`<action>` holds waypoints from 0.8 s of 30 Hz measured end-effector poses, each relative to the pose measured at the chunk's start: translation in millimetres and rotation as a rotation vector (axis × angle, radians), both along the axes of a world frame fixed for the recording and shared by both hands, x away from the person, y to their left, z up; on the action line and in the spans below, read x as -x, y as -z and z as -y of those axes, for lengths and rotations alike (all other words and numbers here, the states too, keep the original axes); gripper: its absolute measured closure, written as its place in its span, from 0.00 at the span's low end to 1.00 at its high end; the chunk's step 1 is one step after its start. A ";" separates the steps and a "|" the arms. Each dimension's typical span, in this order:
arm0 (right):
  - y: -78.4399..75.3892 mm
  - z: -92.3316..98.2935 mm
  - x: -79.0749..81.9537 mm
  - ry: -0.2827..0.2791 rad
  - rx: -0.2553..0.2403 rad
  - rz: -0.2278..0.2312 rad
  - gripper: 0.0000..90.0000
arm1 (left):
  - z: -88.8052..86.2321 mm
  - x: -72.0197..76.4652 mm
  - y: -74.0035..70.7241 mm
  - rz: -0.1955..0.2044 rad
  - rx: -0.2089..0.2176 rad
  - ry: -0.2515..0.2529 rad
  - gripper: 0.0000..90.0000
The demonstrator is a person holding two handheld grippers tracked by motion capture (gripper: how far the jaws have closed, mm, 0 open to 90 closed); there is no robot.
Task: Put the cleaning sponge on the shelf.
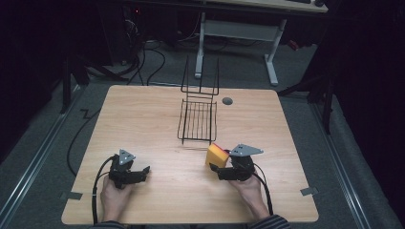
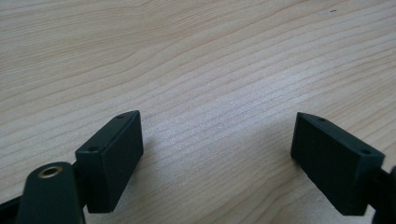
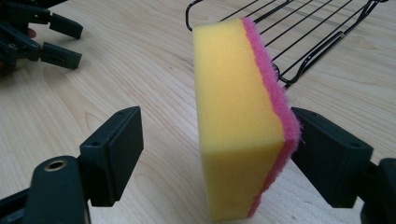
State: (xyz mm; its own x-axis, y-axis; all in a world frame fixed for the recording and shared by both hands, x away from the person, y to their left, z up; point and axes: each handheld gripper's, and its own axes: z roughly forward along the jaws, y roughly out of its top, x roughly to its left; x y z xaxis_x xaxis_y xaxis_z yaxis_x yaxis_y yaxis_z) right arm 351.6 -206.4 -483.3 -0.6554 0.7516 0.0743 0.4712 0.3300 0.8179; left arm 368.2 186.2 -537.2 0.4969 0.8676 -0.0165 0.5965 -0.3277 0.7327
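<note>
no readable text, labels or numbers anywhere

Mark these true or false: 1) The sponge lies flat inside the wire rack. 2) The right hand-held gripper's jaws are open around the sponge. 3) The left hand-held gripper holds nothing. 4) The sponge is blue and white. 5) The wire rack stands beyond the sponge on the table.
1) False. The sponge stands on edge on the table, in front of the wire rack.
2) True. The right hand-held gripper has a clear gap at one jaw; the sponge's pink side sits against the other.
3) True. The left hand-held gripper is open over bare wood.
4) False. It is yellow with a pink layer.
5) True.
</note>
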 end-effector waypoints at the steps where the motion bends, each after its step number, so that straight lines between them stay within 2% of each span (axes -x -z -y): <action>1: 0.6 -0.7 -0.5 0.005 0.003 0.001 0.23 | 0.0 0.0 0.0 0.000 0.000 0.000 0.19; 8: 4.2 -3.9 -4.2 0.016 0.010 0.004 0.28 | 0.0 0.0 0.0 0.000 0.000 0.000 0.19; 14: 8.6 -5.7 -7.0 0.006 0.008 -0.003 0.40 | 0.0 0.0 0.0 0.000 0.000 0.000 0.19; 24: 17.9 -9.4 -11.0 0.006 0.020 -0.026 0.53 | -0.1 0.1 0.0 0.000 0.000 0.001 0.19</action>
State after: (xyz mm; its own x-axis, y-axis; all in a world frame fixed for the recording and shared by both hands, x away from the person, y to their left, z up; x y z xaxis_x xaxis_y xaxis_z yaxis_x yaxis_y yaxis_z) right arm 362.7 -197.0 -501.2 -0.6487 0.7572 0.0766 0.4947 0.3430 0.7985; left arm 368.1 186.3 -537.2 0.4975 0.8673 -0.0166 0.5965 -0.3281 0.7325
